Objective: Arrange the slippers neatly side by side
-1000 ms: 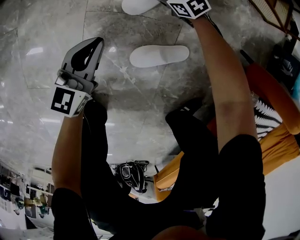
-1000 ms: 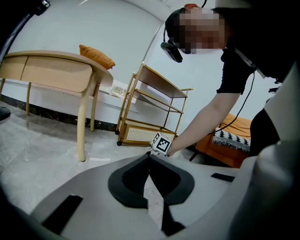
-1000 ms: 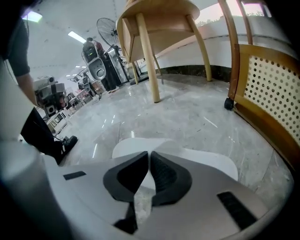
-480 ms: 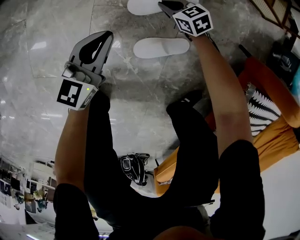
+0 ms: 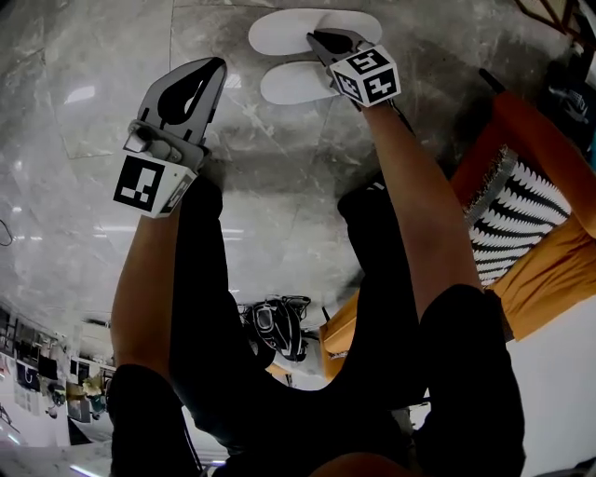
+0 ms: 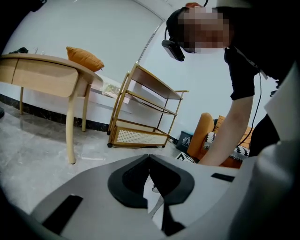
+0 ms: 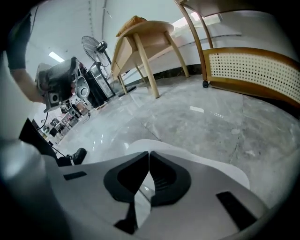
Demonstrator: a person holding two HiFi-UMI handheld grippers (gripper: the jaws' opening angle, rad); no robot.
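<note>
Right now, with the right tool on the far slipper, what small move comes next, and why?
Probably drag the far slipper toward the near slipper: the right tool looks shut on its edge, and a gap separates the roughly parallel pair.

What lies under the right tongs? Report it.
A white slipper on the marble floor, pinched by the shut right tongs. The tongs cover its middle and part of the second slipper beside it.
</note>
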